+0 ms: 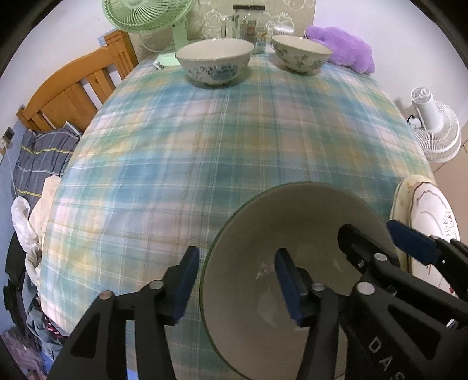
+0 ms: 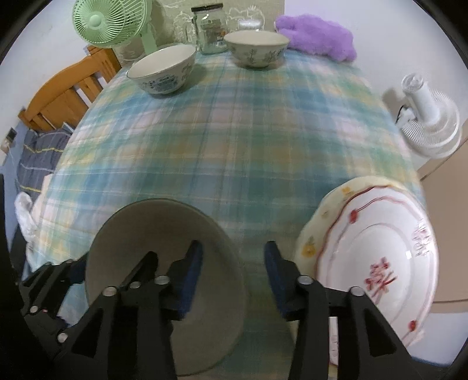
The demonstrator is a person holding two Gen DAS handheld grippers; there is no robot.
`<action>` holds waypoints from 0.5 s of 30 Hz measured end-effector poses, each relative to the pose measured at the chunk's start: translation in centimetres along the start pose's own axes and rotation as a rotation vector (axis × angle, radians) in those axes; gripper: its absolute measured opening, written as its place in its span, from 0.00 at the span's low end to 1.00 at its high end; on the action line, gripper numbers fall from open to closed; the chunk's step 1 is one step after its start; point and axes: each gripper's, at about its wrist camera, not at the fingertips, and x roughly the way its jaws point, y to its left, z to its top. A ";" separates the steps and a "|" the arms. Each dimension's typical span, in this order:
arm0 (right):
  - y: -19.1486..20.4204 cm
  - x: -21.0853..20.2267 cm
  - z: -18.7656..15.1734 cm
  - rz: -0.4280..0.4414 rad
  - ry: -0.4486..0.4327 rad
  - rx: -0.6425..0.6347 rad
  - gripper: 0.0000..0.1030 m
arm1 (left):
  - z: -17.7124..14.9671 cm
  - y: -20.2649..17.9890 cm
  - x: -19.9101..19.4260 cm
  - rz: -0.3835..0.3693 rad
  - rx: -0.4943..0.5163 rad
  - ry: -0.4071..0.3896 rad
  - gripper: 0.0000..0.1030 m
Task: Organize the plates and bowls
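A large plain grey bowl (image 1: 292,222) (image 2: 152,233) stands at the near edge of the plaid table. My left gripper (image 1: 238,288) (image 2: 96,271) is open and straddles its left rim, one blue pad inside and one outside, neither pressing. My right gripper (image 2: 234,280) (image 1: 380,242) is also open astride the right rim. Just right of the bowl lies a stack of plates (image 2: 374,263) (image 1: 424,210), a white one with red flowers on top of a yellowish one. At the far end stand a blue-patterned bowl (image 1: 215,62) (image 2: 163,70) and a green-patterned bowl (image 1: 301,55) (image 2: 256,48).
Behind the far bowls are a green desk fan (image 1: 146,14), glass jars (image 2: 209,27) and a purple plush (image 2: 318,36). A white fan (image 2: 427,122) sits off the table's right side. A wooden headboard (image 1: 73,87) and piled clothes (image 1: 38,157) lie to the left.
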 end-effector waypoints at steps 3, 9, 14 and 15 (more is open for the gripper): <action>-0.2 -0.7 0.1 0.012 -0.021 -0.013 0.58 | 0.1 -0.1 -0.9 -0.005 -0.009 -0.026 0.63; -0.4 -2.3 0.4 0.042 -0.065 -0.031 0.59 | 0.3 -0.4 -2.8 0.022 -0.024 -0.071 0.64; -0.4 -4.2 1.3 0.070 -0.107 -0.039 0.59 | 1.1 -0.2 -4.7 0.039 -0.041 -0.113 0.64; -0.3 -4.6 1.6 0.071 -0.118 -0.048 0.59 | 1.4 -0.1 -5.0 0.041 -0.046 -0.123 0.64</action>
